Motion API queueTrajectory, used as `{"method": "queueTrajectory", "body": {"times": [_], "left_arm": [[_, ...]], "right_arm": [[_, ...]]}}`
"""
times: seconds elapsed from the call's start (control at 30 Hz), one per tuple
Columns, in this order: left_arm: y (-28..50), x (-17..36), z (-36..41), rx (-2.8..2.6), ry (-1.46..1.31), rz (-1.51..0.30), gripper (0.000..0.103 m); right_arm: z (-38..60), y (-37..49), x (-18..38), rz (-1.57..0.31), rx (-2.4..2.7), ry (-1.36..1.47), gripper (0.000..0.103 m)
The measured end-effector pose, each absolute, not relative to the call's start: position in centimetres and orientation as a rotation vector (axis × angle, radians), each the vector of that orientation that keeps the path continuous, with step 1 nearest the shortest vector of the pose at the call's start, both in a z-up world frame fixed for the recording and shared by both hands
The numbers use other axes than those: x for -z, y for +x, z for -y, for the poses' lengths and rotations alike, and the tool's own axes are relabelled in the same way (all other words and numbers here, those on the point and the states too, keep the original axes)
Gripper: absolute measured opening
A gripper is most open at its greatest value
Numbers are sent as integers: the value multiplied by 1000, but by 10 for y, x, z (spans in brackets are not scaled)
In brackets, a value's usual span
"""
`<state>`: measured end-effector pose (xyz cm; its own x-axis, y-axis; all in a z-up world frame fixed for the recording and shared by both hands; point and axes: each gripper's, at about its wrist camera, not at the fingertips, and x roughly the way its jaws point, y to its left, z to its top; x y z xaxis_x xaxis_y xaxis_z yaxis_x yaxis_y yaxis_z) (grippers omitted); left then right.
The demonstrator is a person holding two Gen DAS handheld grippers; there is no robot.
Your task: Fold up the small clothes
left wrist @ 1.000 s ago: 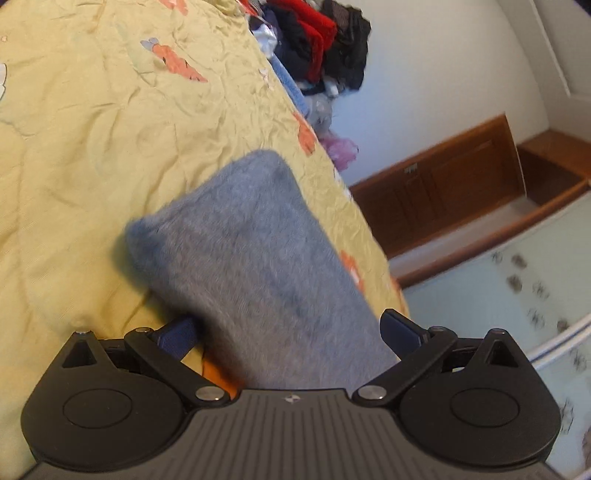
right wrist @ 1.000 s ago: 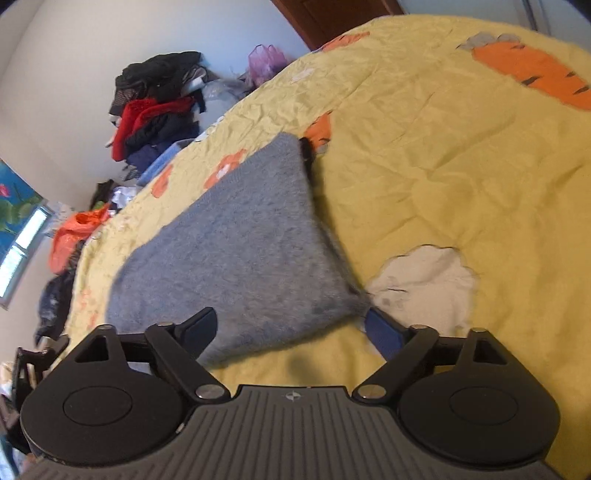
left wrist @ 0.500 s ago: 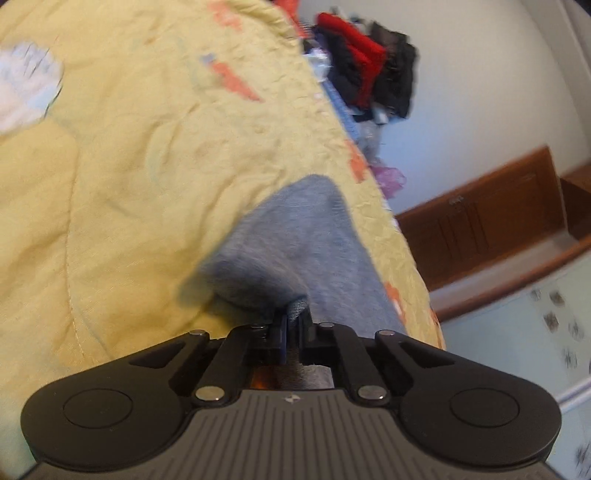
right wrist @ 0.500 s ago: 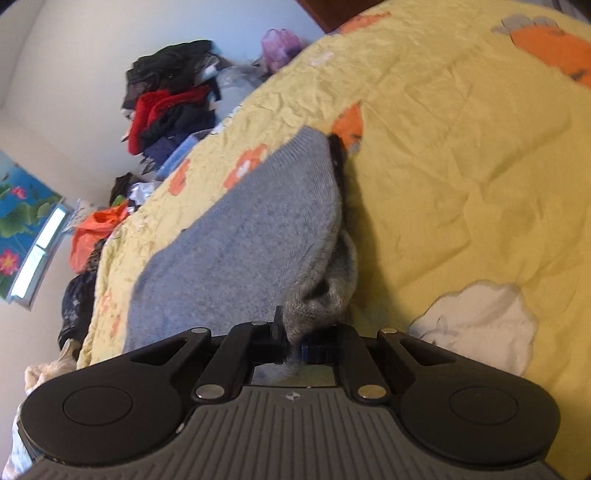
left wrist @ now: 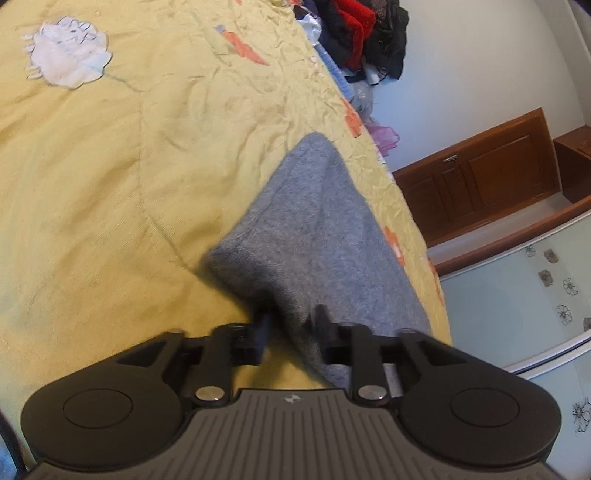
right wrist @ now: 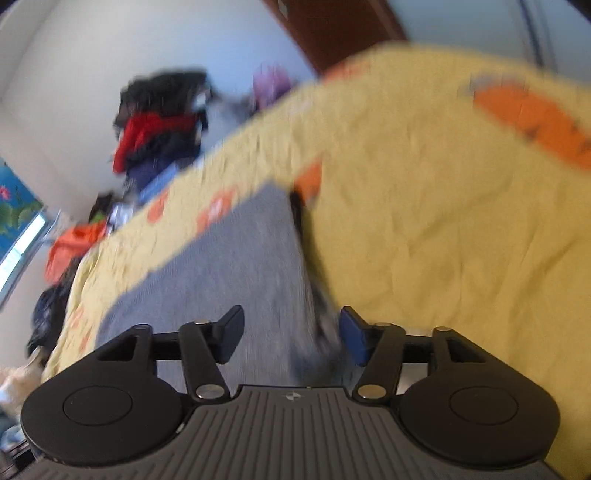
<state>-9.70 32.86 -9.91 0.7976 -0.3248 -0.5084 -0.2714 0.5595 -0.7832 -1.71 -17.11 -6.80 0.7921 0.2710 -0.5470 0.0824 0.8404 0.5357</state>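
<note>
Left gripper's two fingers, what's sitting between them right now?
In the left wrist view, a bunched edge of the grey garment fills the gap of the left gripper, with yellow bedspread beneath. The jaws stand apart.

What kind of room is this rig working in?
Most likely a lived-in bedroom. The grey knit garment lies on a yellow carrot-print quilt spread like bedding, a pile of clothes sits against the wall, and wooden cabinetry stands beyond.
</note>
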Motion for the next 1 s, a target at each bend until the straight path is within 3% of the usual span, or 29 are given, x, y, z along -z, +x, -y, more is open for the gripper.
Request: {"method": "queueTrajectory", "body": {"times": [0.07,0.1,0.2,0.4,0.43,0.47,0.5,0.57,0.77,1.0], "left_arm": [[-100,95,-329,43,-1017,-626,74],[-100,93,-327,28,-1019,-608,77],[-103,93,-321,-37,-1019,-560,78],[-96,92,-312,-187,-1043,-461,76],[-93,93,-311,-190,-1038,-459,60],[-90,96,-311,-197,-1043,-482,17],[-85,101,-312,-207,-1042,-521,9],[-83,101,-308,-211,-975,-530,8],[-81,63,-231,-10,-284,-424,8],[-74,69,-207,32,-115,-451,8]], "right_arm": [[159,-11,46,-592,-91,502,62],[149,-4,36,-589,-128,478,66],[88,25,12,-644,-317,353,75],[-33,49,-12,-675,-607,205,75],[-45,52,-15,-686,-623,210,75],[-53,57,-16,-702,-633,221,75],[-59,61,-18,-725,-642,232,75],[-67,70,-19,-777,-664,253,76],[-100,104,-14,-969,-776,163,77],[-160,147,2,-1159,-788,-62,76]]}}
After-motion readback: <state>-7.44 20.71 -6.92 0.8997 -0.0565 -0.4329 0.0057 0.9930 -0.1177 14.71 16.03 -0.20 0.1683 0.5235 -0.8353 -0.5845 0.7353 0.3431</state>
